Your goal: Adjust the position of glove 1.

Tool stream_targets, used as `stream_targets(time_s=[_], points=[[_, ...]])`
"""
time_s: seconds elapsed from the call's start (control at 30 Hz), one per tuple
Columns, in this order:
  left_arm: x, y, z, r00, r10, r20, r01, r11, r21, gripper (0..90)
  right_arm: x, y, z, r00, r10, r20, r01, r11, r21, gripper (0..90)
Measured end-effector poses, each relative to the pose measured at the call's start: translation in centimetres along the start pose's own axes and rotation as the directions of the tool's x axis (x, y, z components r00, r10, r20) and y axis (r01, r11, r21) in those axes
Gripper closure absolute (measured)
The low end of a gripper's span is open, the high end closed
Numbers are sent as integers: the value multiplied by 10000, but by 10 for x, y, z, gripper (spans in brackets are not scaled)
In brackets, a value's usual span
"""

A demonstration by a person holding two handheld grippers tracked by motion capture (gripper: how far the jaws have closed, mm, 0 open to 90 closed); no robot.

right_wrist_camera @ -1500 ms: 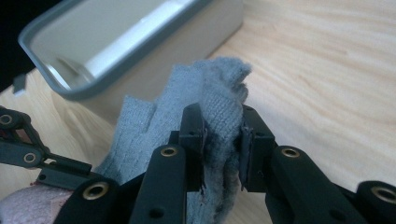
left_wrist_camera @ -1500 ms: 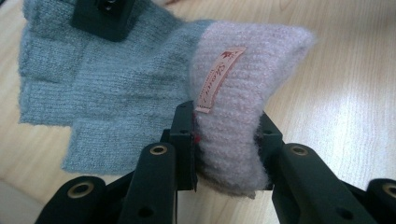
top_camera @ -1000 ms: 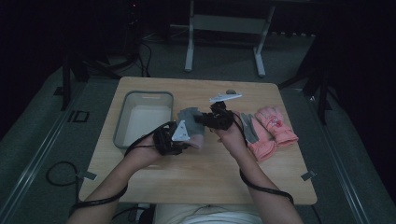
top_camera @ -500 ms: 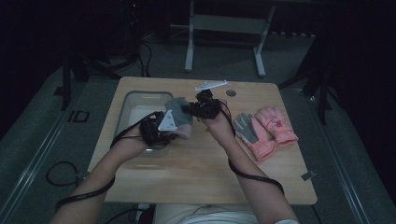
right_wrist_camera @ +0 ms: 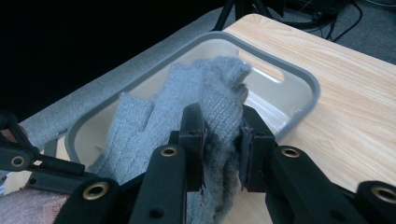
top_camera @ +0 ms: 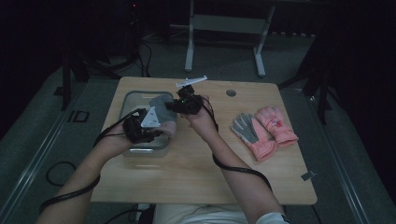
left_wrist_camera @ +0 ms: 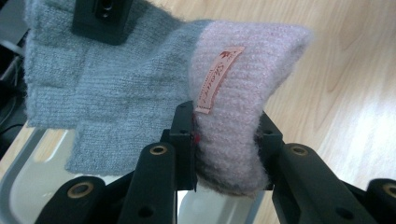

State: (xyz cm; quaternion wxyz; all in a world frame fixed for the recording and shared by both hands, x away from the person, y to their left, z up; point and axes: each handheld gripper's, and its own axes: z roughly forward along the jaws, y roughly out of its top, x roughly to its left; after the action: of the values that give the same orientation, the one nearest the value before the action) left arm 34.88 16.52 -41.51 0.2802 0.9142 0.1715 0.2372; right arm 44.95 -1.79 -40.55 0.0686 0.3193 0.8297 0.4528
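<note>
A knitted glove (top_camera: 161, 108), grey with a pink cuff, hangs stretched between my two grippers over the grey-rimmed tray (top_camera: 135, 95) at the table's left. My left gripper (top_camera: 162, 130) is shut on the pink cuff (left_wrist_camera: 233, 107), which bears a small label. My right gripper (top_camera: 171, 106) is shut on the grey finger end (right_wrist_camera: 219, 93). In the left gripper view my left gripper (left_wrist_camera: 226, 140) pinches the cuff, with the tray (left_wrist_camera: 37, 186) below. In the right gripper view my right gripper (right_wrist_camera: 222, 140) grips the glove above the tray (right_wrist_camera: 303, 84).
A pair of pink gloves with grey palms (top_camera: 264, 133) lies on the right side of the wooden table (top_camera: 196, 177). A small round hole (top_camera: 230, 92) sits near the far edge. A metal stand (top_camera: 224, 28) rises on the floor beyond the table.
Both hands have carried the glove left and away from the person, from the table's middle to above the tray. The pink gloves on the right have stayed put.
</note>
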Motion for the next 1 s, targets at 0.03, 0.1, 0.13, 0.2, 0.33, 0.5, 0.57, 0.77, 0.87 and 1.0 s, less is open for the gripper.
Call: stream_targets(time_s=[0.03, 0.1, 0.13, 0.2, 0.33, 0.5, 0.57, 0.77, 0.87, 1.0], points=[[3, -4, -1, 10000, -74, 22, 74, 10000, 4, 687, 1, 1, 3, 10000, 32, -22, -32, 10000, 13, 745], [5, -7, -1, 10000, -69, 7, 69, 10000, 66, 687, 3, 3, 7, 10000, 2, -40, -2, 10000, 37, 745], [7, -10, -2, 10000, -79, -10, 79, 9998, 163, 687, 4, 4, 11, 10000, 13, -66, -13, 10000, 36, 745], [11, -17, -3, 9999, -126, 65, 124, 9996, 262, 687, 9, 7, 24, 9999, -6, -133, 7, 9999, 109, 745], [22, -32, -4, 9998, -90, 197, 79, 9985, 539, 686, 14, 10, 40, 9997, 77, -232, -73, 9998, 188, 745], [31, -44, -1, 9989, -49, 463, 18, 9978, 663, 685, 15, 6, 56, 9997, 192, -174, -185, 9991, 374, 745], [34, -53, 9, 9979, -182, 629, 138, 9975, 689, 685, 15, 3, 61, 9997, 236, -88, -232, 9986, 486, 745], [36, -59, 28, 9954, -231, 930, 118, 9927, 1202, 685, 8, -10, 82, 9992, 382, 142, -395, 9940, 1024, 745], [37, -61, 37, 9941, -219, 1066, 59, 9890, 1478, 686, 6, -12, 86, 9988, 437, 197, -457, 9927, 1117, 745], [42, -62, 54, 9889, -254, 1461, -40, 9803, 1975, 685, -1, -20, 101, 9977, 507, 460, -575, 9851, 1620, 741]])
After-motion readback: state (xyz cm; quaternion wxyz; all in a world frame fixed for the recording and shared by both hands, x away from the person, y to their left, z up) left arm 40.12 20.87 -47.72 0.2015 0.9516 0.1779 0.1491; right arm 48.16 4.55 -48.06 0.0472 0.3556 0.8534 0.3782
